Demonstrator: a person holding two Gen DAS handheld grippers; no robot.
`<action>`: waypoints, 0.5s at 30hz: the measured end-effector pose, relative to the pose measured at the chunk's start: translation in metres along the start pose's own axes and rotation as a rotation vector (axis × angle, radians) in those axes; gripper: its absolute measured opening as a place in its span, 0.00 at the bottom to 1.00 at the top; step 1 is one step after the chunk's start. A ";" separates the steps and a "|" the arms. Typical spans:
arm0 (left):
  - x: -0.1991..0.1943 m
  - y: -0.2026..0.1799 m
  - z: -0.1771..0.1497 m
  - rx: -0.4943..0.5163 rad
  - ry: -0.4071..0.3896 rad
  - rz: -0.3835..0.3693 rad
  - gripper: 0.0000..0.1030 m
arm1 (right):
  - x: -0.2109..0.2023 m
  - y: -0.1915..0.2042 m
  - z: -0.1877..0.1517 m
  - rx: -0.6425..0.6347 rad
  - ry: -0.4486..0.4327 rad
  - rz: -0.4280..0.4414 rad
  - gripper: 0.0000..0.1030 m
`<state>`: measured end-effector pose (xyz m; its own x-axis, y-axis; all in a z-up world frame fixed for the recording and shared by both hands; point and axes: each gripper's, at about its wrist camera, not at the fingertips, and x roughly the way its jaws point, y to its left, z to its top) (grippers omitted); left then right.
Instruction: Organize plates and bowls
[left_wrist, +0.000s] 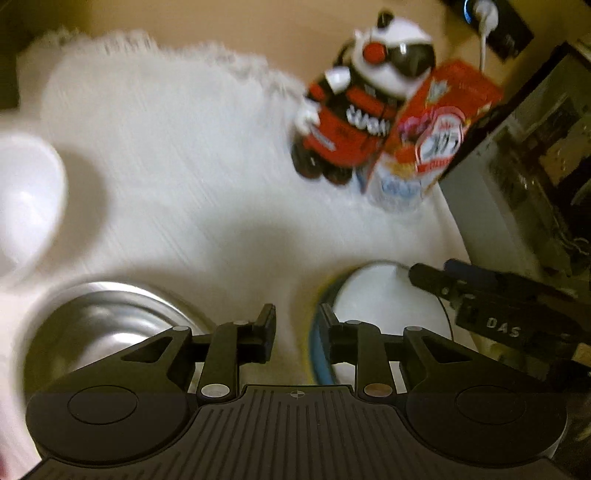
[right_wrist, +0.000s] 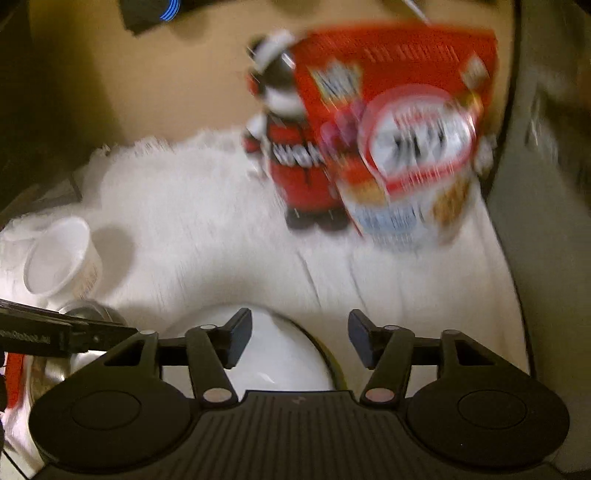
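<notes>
Both views blurred. Left gripper (left_wrist: 297, 325): jaws apart with nothing between them. Right gripper (right_wrist: 300, 338): jaws wide, also empty. Steel bowl (left_wrist: 107, 325) sits just below-left of the left gripper's fingers; white bowl (left_wrist: 384, 299), resting on a blue-and-yellow rimmed plate (left_wrist: 318, 350), lies just below-right of them and directly under the right gripper. A white cup (right_wrist: 61, 256) stands further off to the left on the white cloth (left_wrist: 192, 166). Judgement: steel bowl light, stiff, slippery (pinch the rim); white bowl probably ceramic, heavier and chippable, so take the rim squarely.
</notes>
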<state>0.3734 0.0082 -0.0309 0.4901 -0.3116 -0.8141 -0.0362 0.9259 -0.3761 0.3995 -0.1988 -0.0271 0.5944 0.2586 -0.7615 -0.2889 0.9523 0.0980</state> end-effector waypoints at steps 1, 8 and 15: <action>-0.006 0.005 0.003 -0.002 -0.013 -0.009 0.27 | -0.002 0.009 0.006 -0.007 -0.011 0.002 0.64; -0.073 0.088 0.022 -0.129 -0.177 -0.027 0.27 | 0.024 0.098 0.037 -0.116 0.001 -0.034 0.67; -0.112 0.212 0.036 -0.332 -0.282 0.250 0.27 | 0.065 0.196 0.059 -0.231 0.034 0.120 0.71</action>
<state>0.3421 0.2472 -0.0032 0.6455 0.0234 -0.7634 -0.4351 0.8328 -0.3423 0.4258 0.0143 -0.0191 0.5210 0.3578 -0.7750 -0.5215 0.8522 0.0429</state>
